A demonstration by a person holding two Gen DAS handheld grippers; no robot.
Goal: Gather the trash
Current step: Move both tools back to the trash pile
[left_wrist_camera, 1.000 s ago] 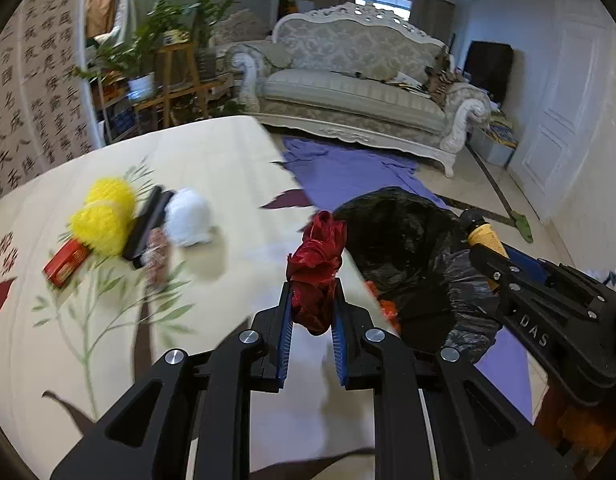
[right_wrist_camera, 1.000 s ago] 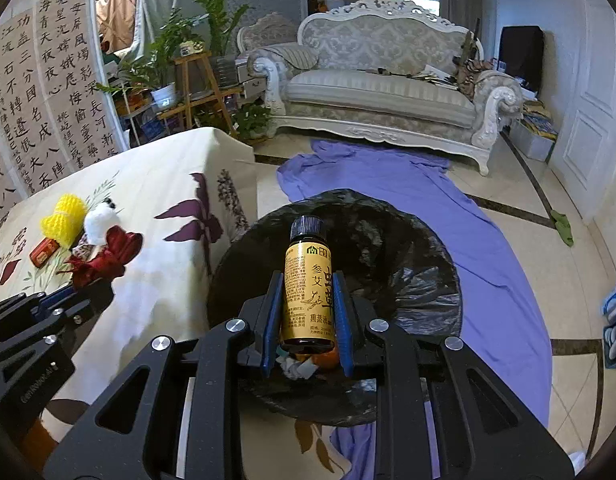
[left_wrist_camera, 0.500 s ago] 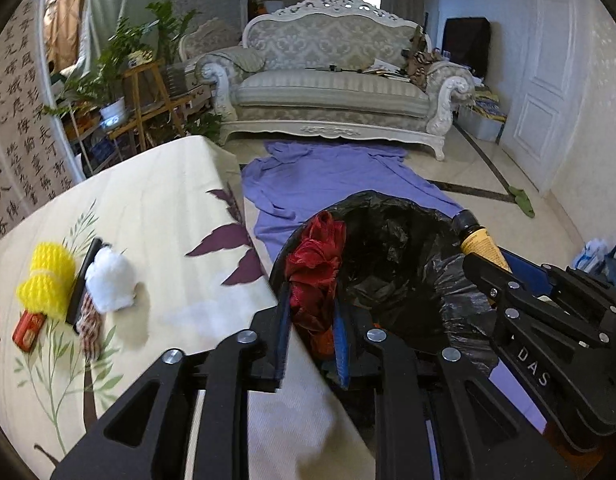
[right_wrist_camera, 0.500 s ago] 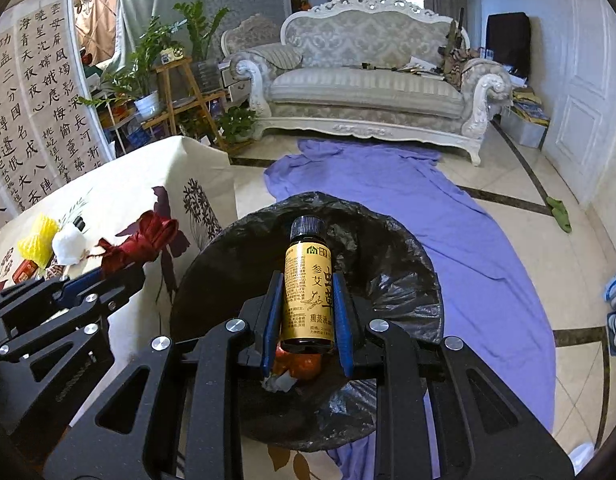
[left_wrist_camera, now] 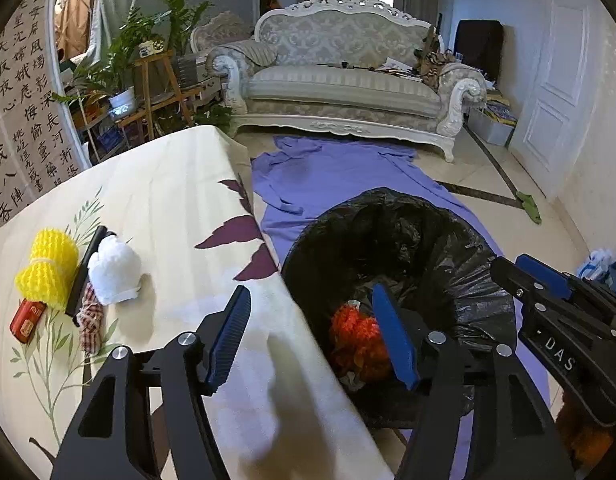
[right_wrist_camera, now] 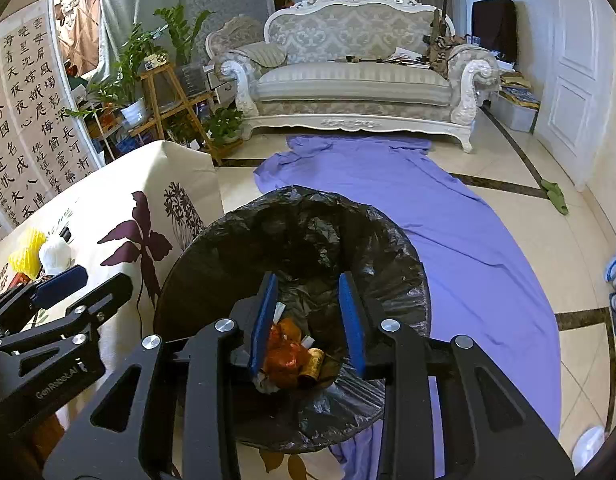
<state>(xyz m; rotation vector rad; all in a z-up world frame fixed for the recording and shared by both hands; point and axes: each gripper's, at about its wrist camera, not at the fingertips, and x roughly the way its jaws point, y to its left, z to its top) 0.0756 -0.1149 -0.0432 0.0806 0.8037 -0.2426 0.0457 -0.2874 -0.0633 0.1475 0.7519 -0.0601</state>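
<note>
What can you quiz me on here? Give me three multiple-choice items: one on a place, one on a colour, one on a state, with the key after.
1. Where does the small brown bottle lie?
A. On the table
B. Inside the black trash bag
C. On the purple cloth

2. What colour is the mesh bundle at the table's left end?
A. Yellow
B. Green
C. Blue

3. How do the two grippers stand?
A. Both shut on trash
B. Left open, right shut
C. Both open and empty

Key:
1 B: the right wrist view shows the bottle on the pile in the black trash bag, below the right gripper.
2 A: the bundle beside the white wad on the table is bright yellow.
3 C: the left gripper and the right each show a wide gap between blue pads, nothing held.
</note>
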